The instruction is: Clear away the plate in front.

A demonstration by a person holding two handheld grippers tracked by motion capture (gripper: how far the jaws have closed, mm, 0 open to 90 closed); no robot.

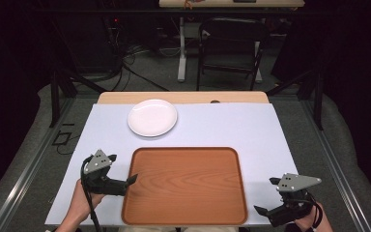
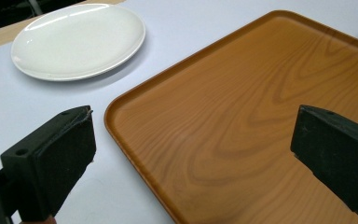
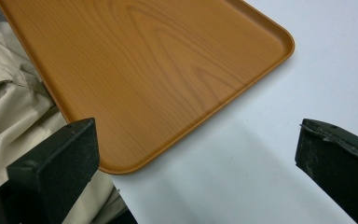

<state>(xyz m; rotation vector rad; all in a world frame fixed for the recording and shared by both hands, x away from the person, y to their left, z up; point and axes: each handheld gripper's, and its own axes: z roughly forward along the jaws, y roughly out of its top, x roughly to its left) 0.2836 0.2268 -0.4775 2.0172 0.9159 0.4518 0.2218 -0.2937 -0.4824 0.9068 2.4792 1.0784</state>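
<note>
A wooden tray [image 1: 186, 186] lies flat on the white surface [image 1: 232, 125], at its near edge and about midway between the two hand-held grippers. The left hand-held gripper [image 1: 125, 176] sits at the tray's left rim, its jaws spread wide apart and empty; in the left gripper view [image 2: 191, 154] one jaw hangs over the bare surface and the other over the tray, with the tray's far left corner [image 2: 116, 105] between them. The right hand-held gripper [image 1: 265, 195] is just off the tray's near right corner, apart from it, jaws also wide apart and holding nothing; in the right gripper view [image 3: 196, 158] that corner lies ahead of the jaws. A white plate [image 1: 152, 117] rests beyond the tray, well apart from both grippers.
</note>
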